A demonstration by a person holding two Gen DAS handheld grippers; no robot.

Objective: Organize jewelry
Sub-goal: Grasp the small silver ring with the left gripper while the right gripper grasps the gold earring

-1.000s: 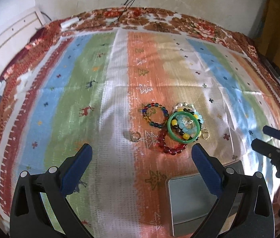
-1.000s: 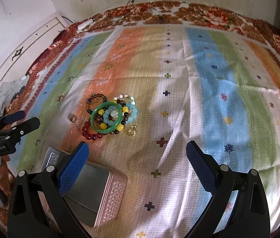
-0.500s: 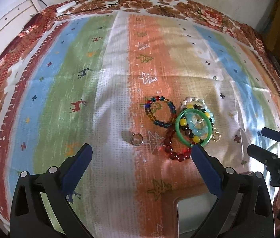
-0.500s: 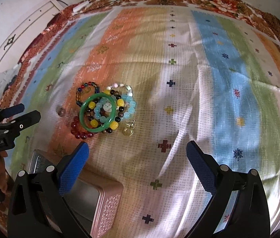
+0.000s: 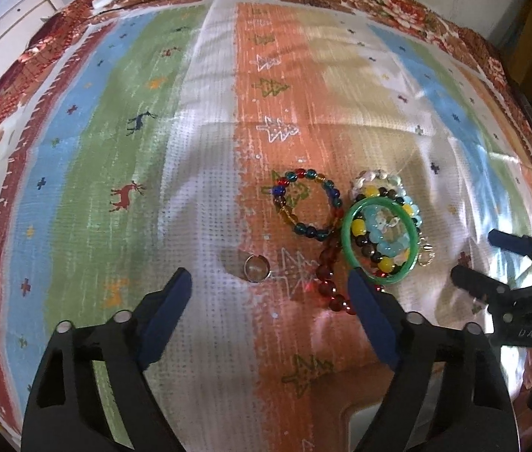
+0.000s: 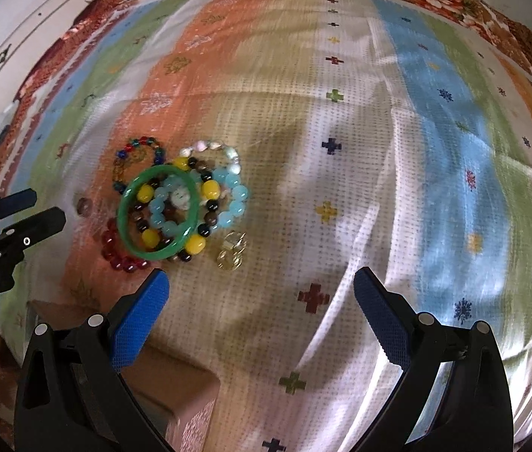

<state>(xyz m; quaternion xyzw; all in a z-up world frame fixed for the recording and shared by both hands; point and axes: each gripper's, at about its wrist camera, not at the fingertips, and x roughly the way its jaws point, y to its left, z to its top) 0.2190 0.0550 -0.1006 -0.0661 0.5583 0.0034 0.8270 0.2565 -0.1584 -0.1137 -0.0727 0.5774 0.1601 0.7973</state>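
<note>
Left wrist view looking steeply down past its own fingers at the striped bedcover, close in, right wrist view alike from further right, both sharing the bracelet pile, each catching the other gripper at its edge

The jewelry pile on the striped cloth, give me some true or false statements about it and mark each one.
1. The smooth green bangle lies on top of the beaded bracelets. True.
2. The small silver ring sits inside the green bangle. False: it lies alone on the cloth, apart from the pile.
3. The left gripper holds the dark red bead bracelet. False: its fingers are closing with nothing gripped between them.
4. The right gripper is open and empty. True.
5. The small gold charm lies beside the pile on the striped cloth. True.
</note>
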